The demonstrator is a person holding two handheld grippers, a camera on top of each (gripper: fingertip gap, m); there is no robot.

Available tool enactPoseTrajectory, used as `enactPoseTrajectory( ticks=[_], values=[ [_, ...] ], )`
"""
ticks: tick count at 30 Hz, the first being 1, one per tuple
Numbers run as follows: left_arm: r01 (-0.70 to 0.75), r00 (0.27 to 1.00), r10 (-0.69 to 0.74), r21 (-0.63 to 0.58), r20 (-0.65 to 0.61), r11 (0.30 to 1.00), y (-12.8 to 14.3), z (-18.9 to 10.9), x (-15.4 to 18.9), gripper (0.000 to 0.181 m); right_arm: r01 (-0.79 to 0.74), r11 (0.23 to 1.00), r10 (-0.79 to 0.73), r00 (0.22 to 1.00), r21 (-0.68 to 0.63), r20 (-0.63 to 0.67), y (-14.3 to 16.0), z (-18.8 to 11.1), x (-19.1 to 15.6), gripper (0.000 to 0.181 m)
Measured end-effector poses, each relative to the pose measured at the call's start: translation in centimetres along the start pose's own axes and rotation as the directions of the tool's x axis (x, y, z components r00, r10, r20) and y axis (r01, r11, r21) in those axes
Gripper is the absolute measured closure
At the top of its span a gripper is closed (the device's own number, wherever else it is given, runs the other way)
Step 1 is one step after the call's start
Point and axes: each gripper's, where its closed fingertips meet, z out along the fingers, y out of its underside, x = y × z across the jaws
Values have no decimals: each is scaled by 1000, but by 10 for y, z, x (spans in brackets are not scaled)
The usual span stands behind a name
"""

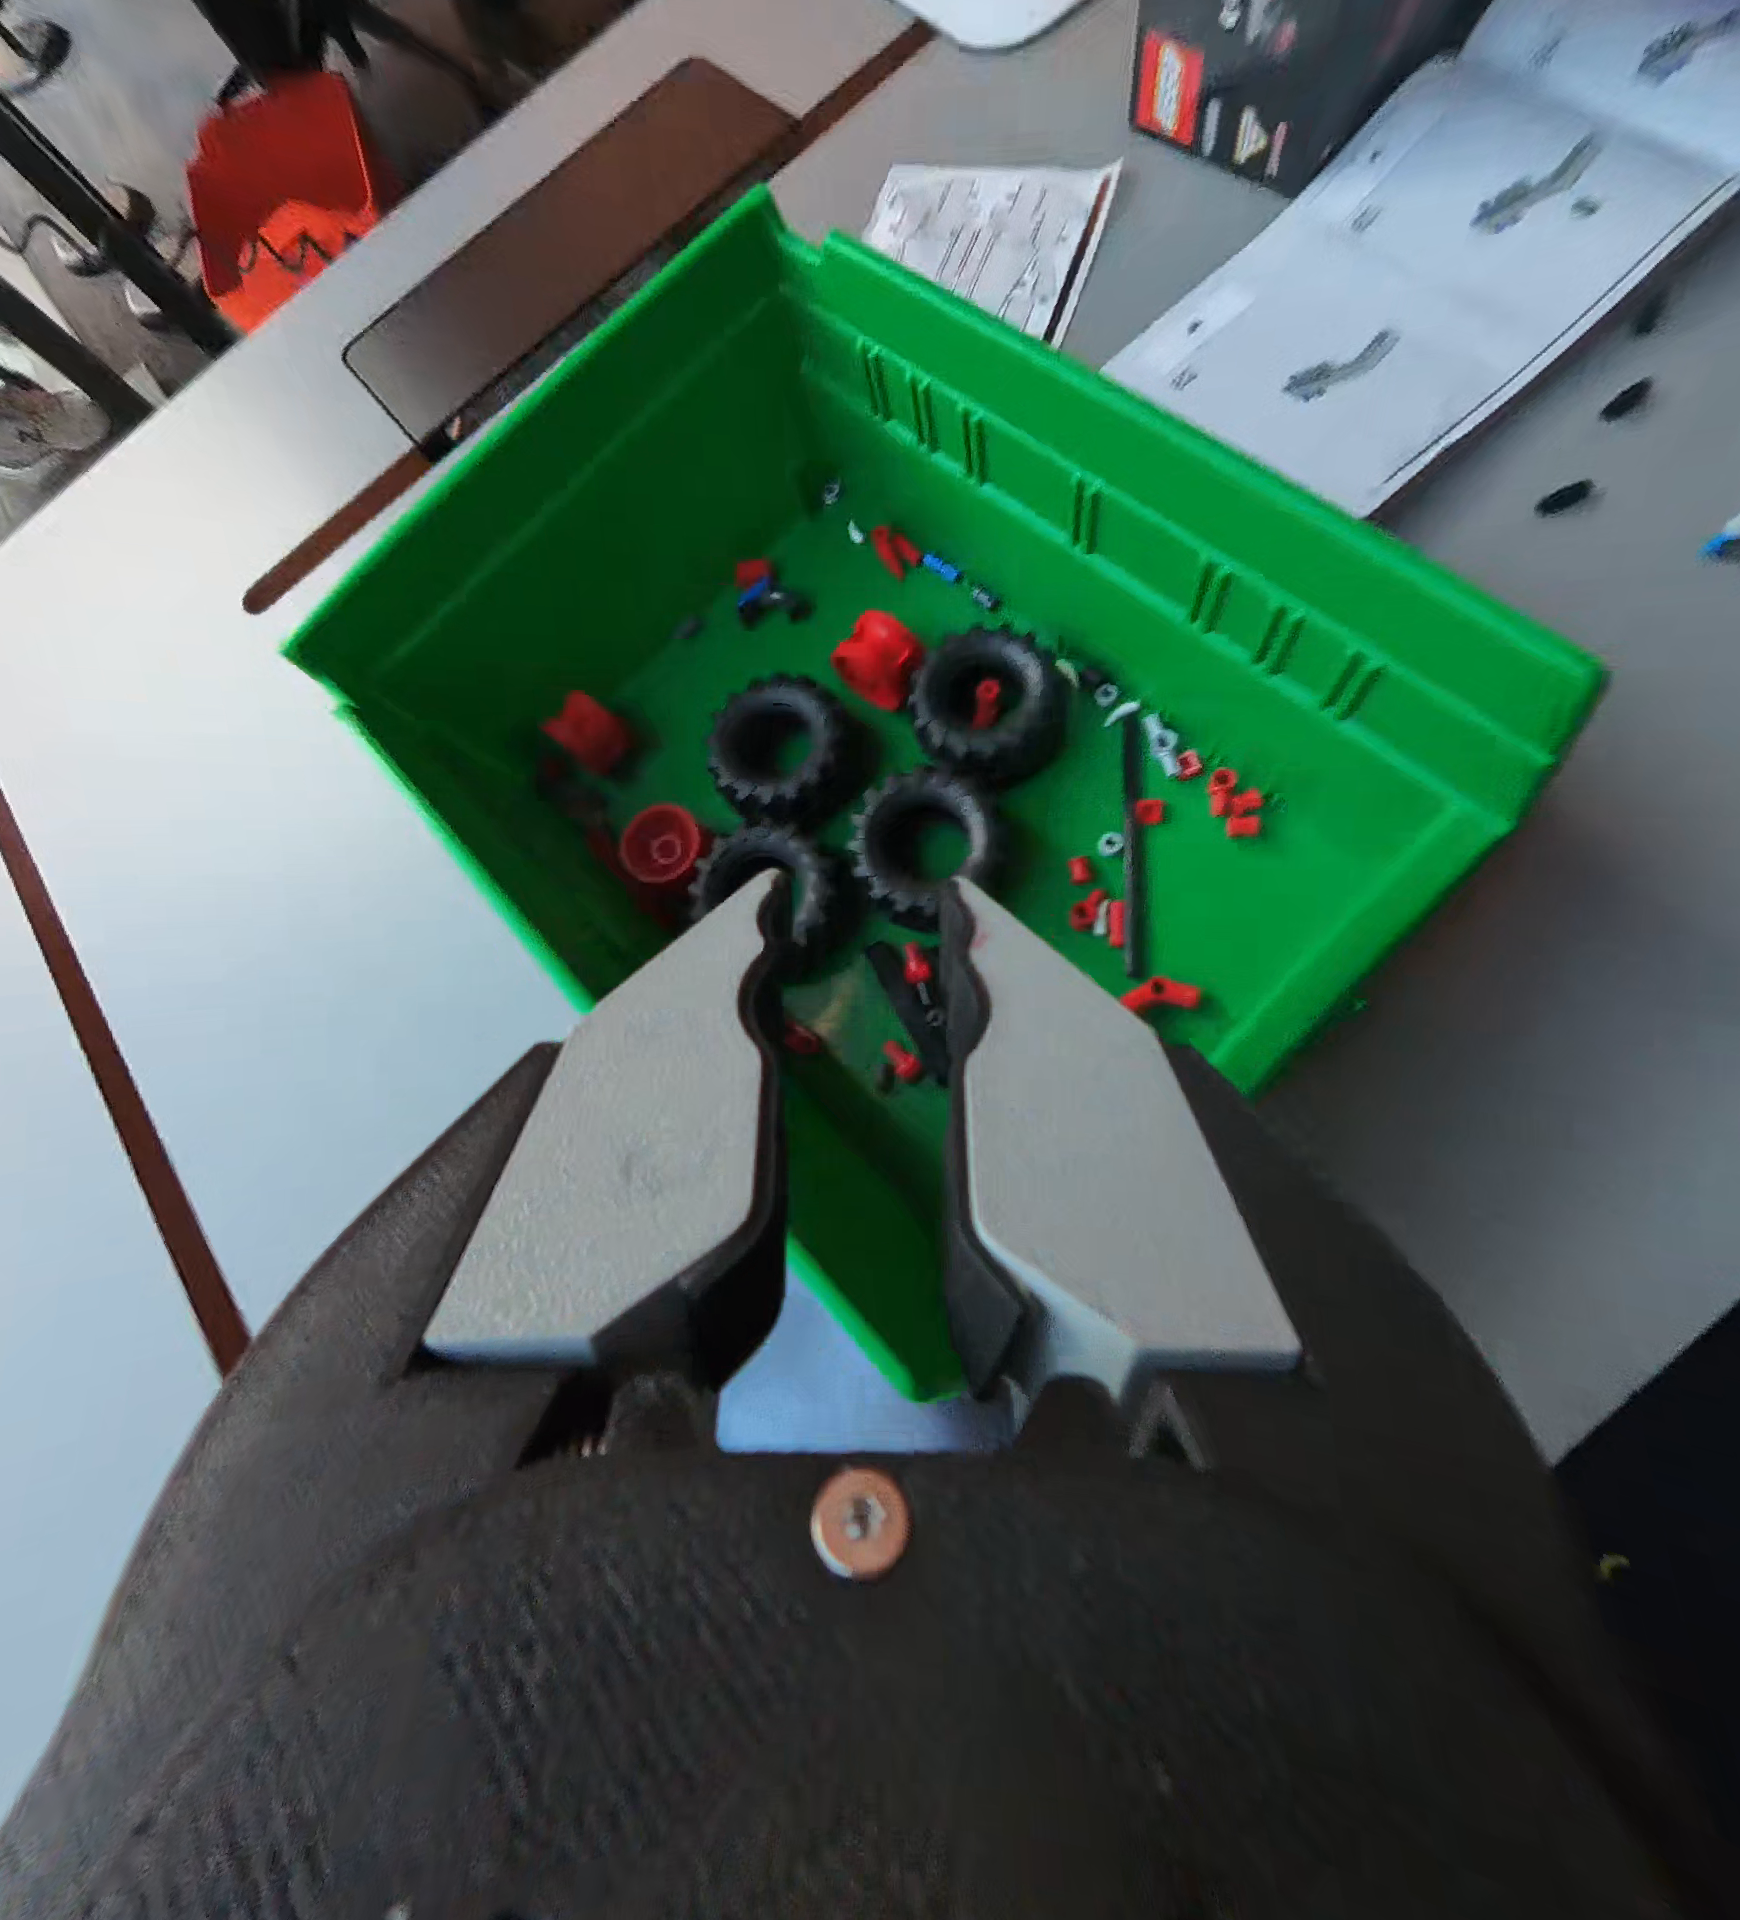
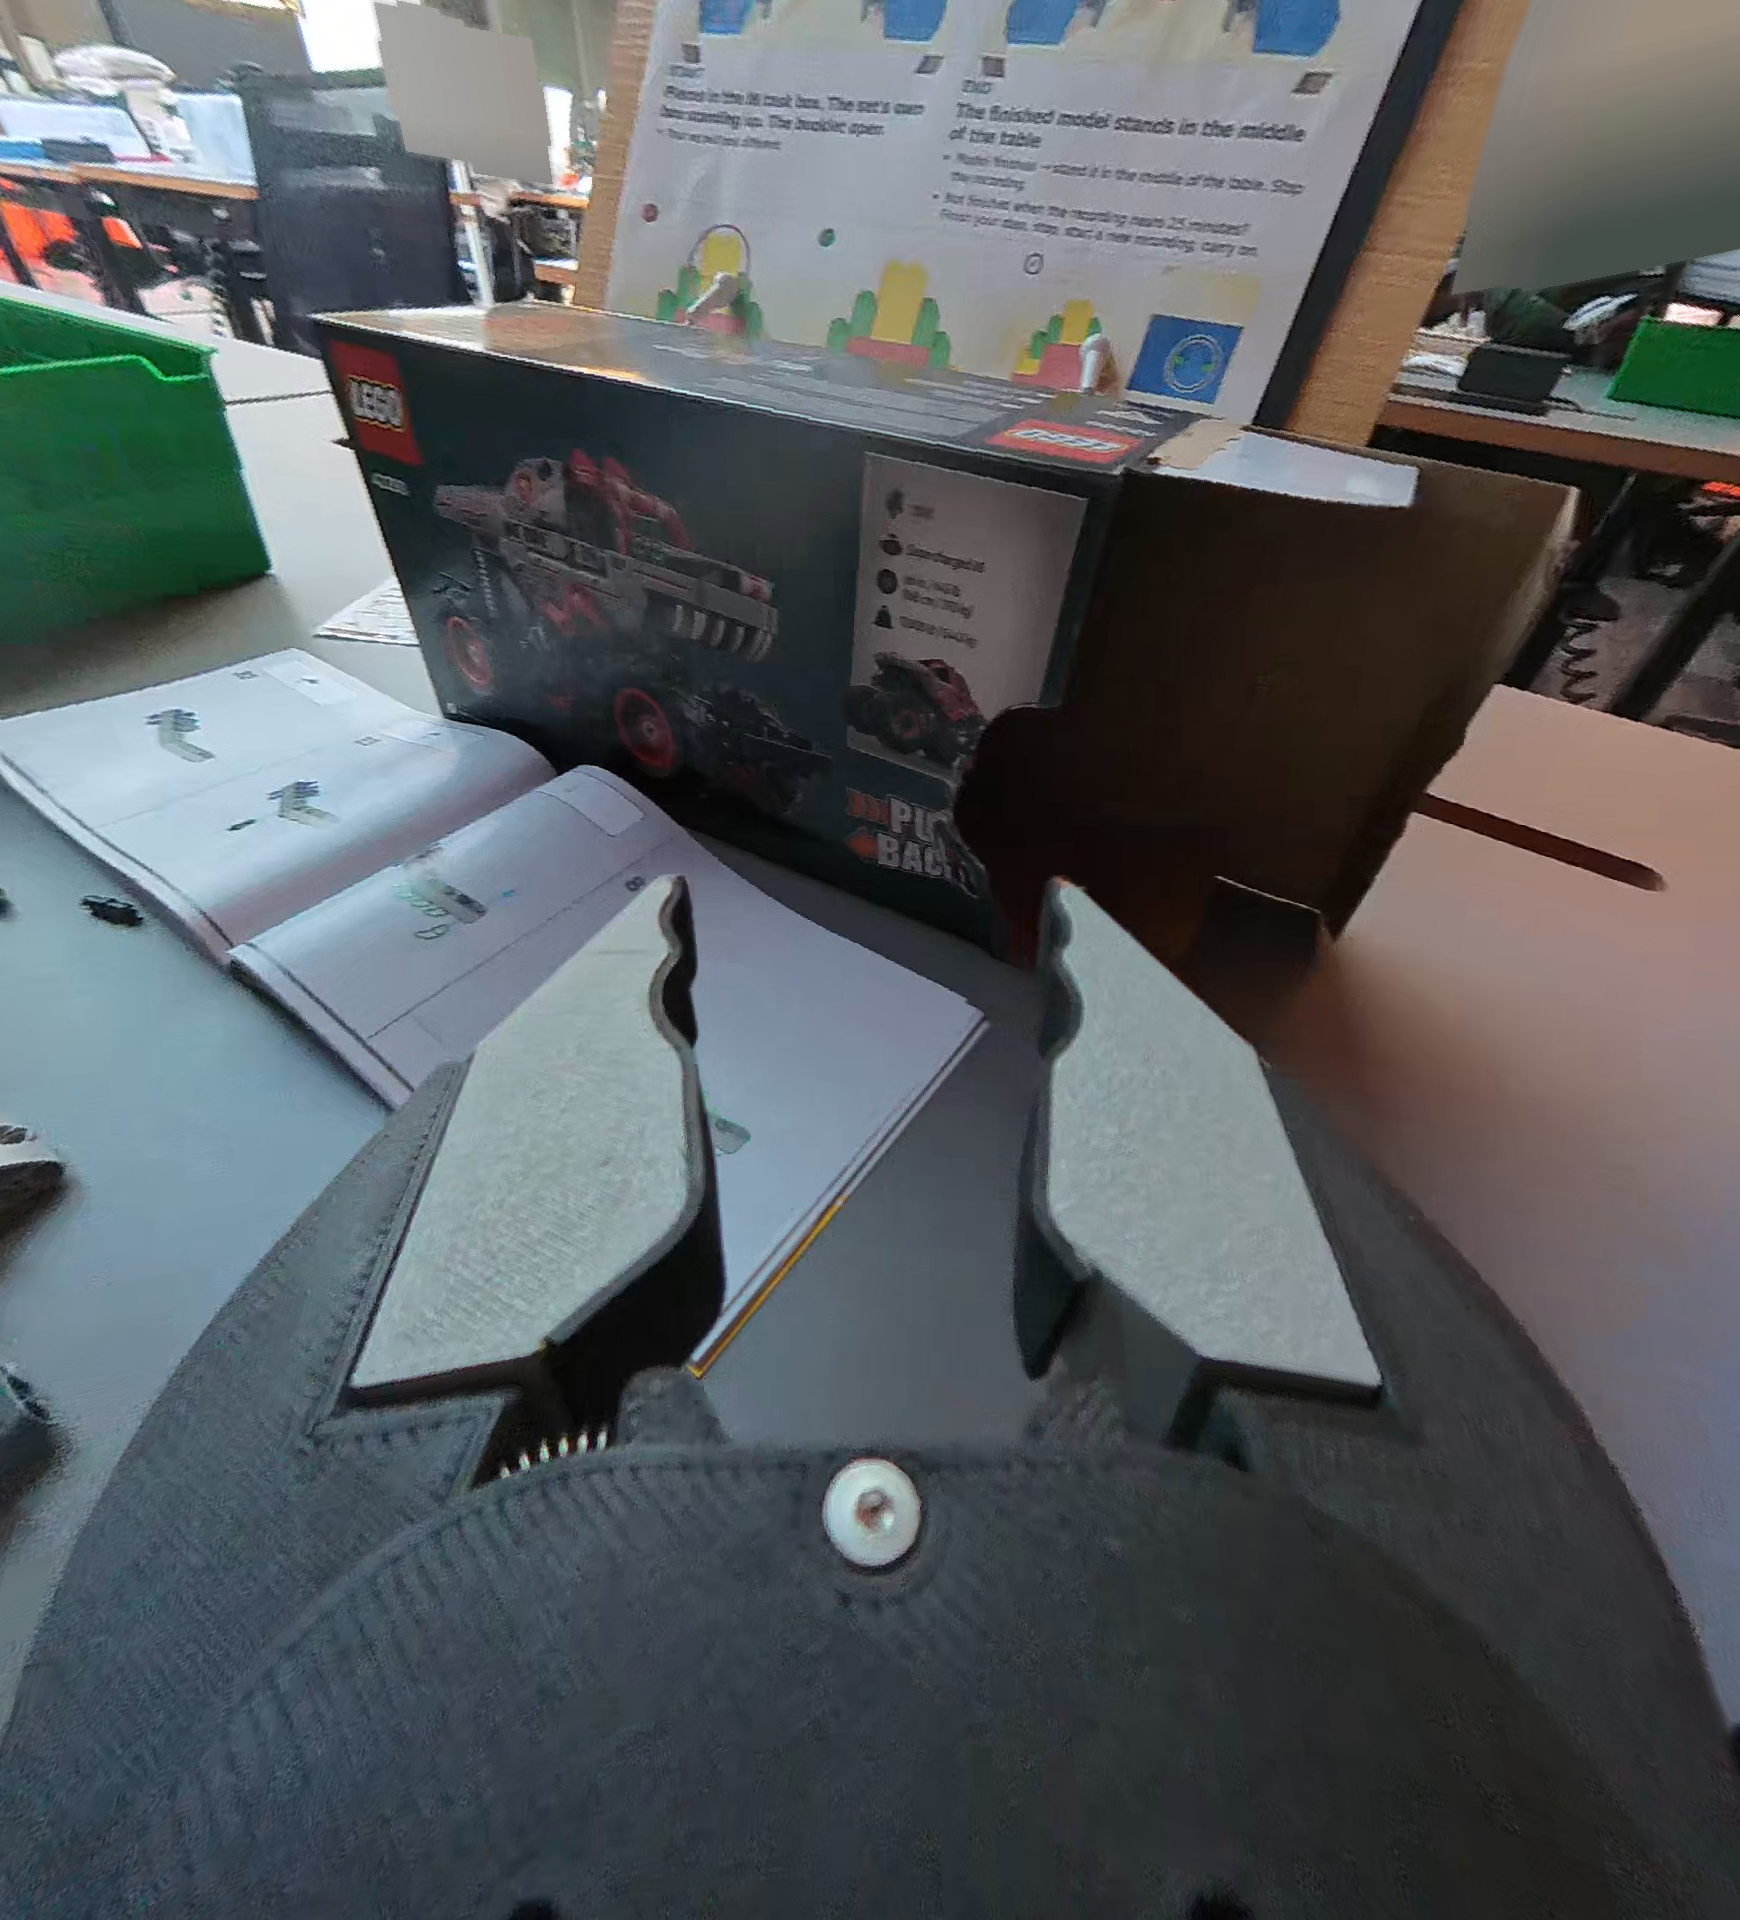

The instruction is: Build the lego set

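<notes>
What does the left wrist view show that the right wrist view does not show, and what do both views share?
Only the left wrist view looks into the green bin: four black tyres, red hubs, a long black axle and many small red pieces. The left gripper hangs open above them.

Only the right wrist view shows the set box front, the poster behind it and the open, empty right gripper.

Both show the bin, the open instruction booklet, the set box and the grey table.
</notes>
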Motion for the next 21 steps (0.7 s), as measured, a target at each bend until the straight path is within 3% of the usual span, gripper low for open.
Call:
enactPoseTrajectory(
  ticks=[3, 8, 15, 17, 21],
  values=[
    [-58, 998, 56, -85, -20, 995, -6, 24, -29, 157, -17, 1000, 16, 998, -10, -59, 4, -2, 12, 118],
    [-168, 966, 130, -159, -224, 973, -21, 73, -34, 153, -12, 999, 7, 989, -33, -145, 9, -7, 25, 118],
    [-294, 941, 244, -210, -232, 932, -34, 148, -55, 160, -37, 999, 29, 981, -39, -191, 11, -9, 34, 118],
    [-400, 904, 347, -208, -250, 892, -31, 170, -56, 159, -42, 999, 35, 982, -33, -188, 11, -9, 34, 119],
    [-531, 847, 469, -350, -252, 771, -12, 192, -69, 164, -33, 999, 28, 986, -30, -165, 10, -8, 29, 120]
  ],
)
